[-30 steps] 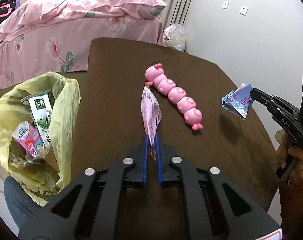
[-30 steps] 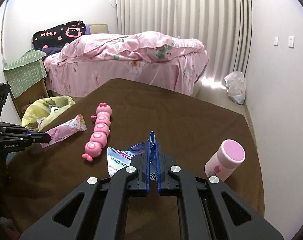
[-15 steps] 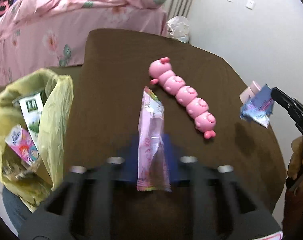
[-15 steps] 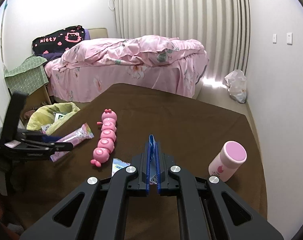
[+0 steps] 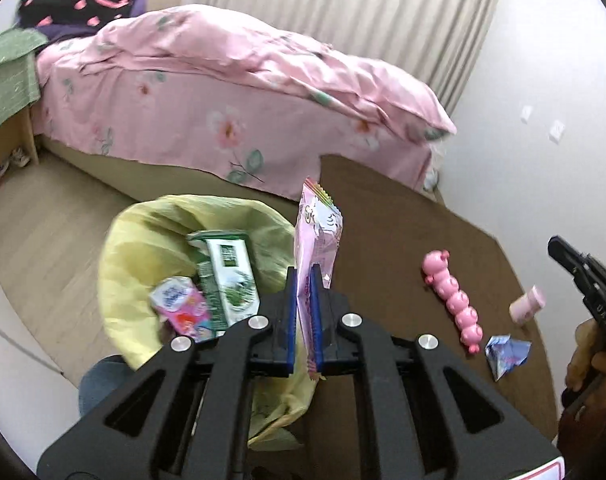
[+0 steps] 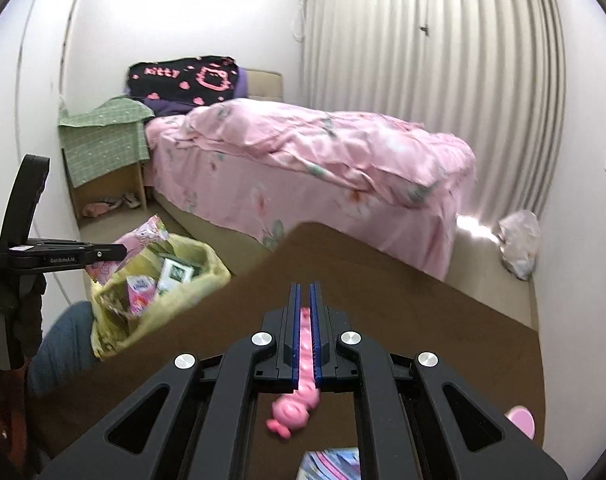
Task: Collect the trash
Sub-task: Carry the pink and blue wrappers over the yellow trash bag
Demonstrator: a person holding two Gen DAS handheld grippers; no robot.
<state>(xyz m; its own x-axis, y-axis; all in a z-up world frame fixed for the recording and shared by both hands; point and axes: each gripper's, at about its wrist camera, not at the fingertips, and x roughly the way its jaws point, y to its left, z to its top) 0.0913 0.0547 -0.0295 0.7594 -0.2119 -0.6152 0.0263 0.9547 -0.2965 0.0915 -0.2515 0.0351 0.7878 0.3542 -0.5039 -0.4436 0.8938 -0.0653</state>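
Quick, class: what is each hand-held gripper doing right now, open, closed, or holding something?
Left hand-held gripper: closed on the pink snack wrapper, beside the yellow trash bag.
Right hand-held gripper: closed, holding nothing; the blue crumpled wrapper lies on the table.

- A pink caterpillar toy (image 5: 453,298) lies on the brown tabletop (image 5: 387,216), right of centre in the left wrist view
- A small pink-capped bottle (image 5: 527,305) sits near the frame's right edge
- Bed with pink floral duvet (image 6: 311,152) fills the middle
- Black Kitty blanket (image 6: 183,80), upper left
- Pale pleated curtain (image 6: 431,64), upper right
- White plastic bag (image 6: 519,244) on the floor at right
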